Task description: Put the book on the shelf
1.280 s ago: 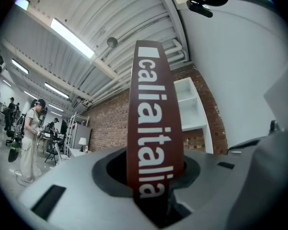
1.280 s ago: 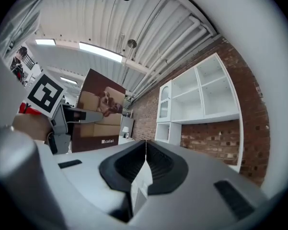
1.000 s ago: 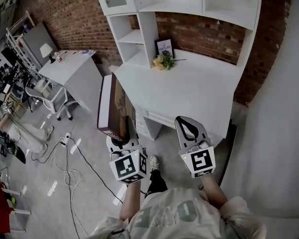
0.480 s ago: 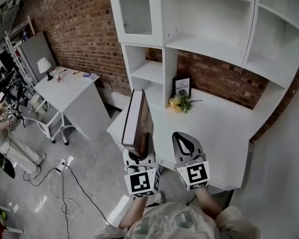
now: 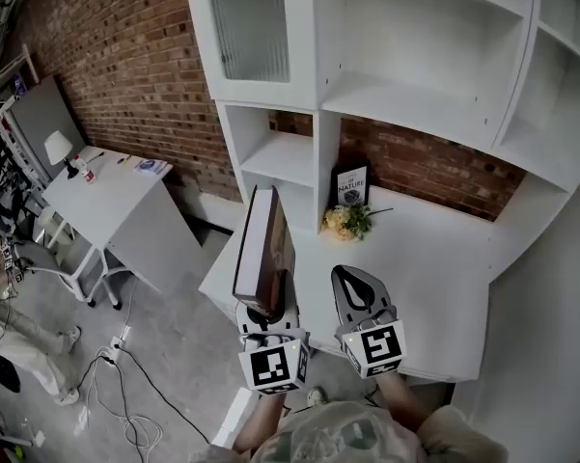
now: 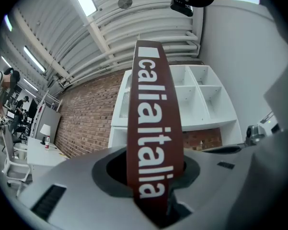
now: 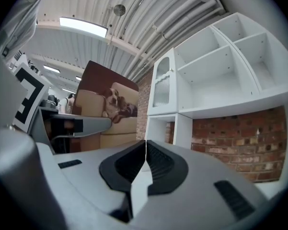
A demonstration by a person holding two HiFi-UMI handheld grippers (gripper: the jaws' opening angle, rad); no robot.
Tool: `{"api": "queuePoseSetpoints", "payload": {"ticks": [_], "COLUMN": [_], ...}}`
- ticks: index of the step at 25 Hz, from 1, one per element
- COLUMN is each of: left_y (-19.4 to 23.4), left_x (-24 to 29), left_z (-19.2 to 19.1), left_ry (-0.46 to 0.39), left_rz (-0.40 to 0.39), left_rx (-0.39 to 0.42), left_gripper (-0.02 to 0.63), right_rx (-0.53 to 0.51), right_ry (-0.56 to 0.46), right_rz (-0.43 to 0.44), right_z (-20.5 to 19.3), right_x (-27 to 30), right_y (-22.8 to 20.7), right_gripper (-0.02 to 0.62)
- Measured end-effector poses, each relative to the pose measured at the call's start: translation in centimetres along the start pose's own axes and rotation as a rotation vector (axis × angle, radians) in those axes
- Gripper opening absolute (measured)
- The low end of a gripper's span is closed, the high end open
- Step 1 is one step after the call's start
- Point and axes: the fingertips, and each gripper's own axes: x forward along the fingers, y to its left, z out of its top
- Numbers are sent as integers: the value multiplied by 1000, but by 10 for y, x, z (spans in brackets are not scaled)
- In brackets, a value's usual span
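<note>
A large brown book (image 5: 262, 254) stands upright in my left gripper (image 5: 268, 309), which is shut on its lower edge. Its spine with white letters (image 6: 152, 128) fills the left gripper view, and its cover with a dog on a sofa (image 7: 110, 107) shows in the right gripper view. The book hangs over the desk's front left corner, in front of the white shelf unit (image 5: 290, 157). My right gripper (image 5: 359, 287) is beside it to the right, shut with nothing between its jaws (image 7: 145, 163). The open shelf cubbies (image 7: 215, 66) rise ahead.
On the white desk (image 5: 434, 268) stand a small framed print (image 5: 351, 185) and a yellow flower bunch (image 5: 344, 222). A brick wall (image 5: 125, 75) runs behind. A second white table (image 5: 106, 196) with a lamp (image 5: 58, 148) is at the left, and cables (image 5: 106, 384) lie on the floor.
The view has tilted up and come closer to the shelf unit. Both grippers have moved forward over the desk's front edge, the left one carrying the book upright with it.
</note>
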Motion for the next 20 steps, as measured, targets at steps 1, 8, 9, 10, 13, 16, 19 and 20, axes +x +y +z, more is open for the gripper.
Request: {"api": "queuePoseSetpoints", "payload": {"ticks": [1,8,9,10,13,16,19,20], "left_y": [-2,-45,-52,-58,-70,-79,-88,-90], "left_x": [6,43,45,47,56,65,71,73], "left_z": [-4,-23,-24,-23,-22,-25,-28,-29], "left_ry": [4,39,45,46,35,38,42,45], "left_rz": [-9,-109,-119,-127,-126,-129,-138,-141], "left_rx": [-14,-81,-75,-68,-56,-55,-48,-51], "left_gripper": [155,155,155,155,155,155,155,155], "right_rx": [-3,27,30,28,-3,-5,9,11], "right_ry": [2,33,39,40,26,24,26,29], "right_rz": [-15,-123,-135,-142,-166,-183,-195,-196], "right_z": [-1,-17,-18,-17,-12,-13,-15,-17], "right_x": [1,-7,-10,-12,-15,-18,-21,-21], "right_y": [-5,-65,-73,-79,-95,-106,-116,-118], "right_gripper": [17,17,17,17,17,17,17,17]}}
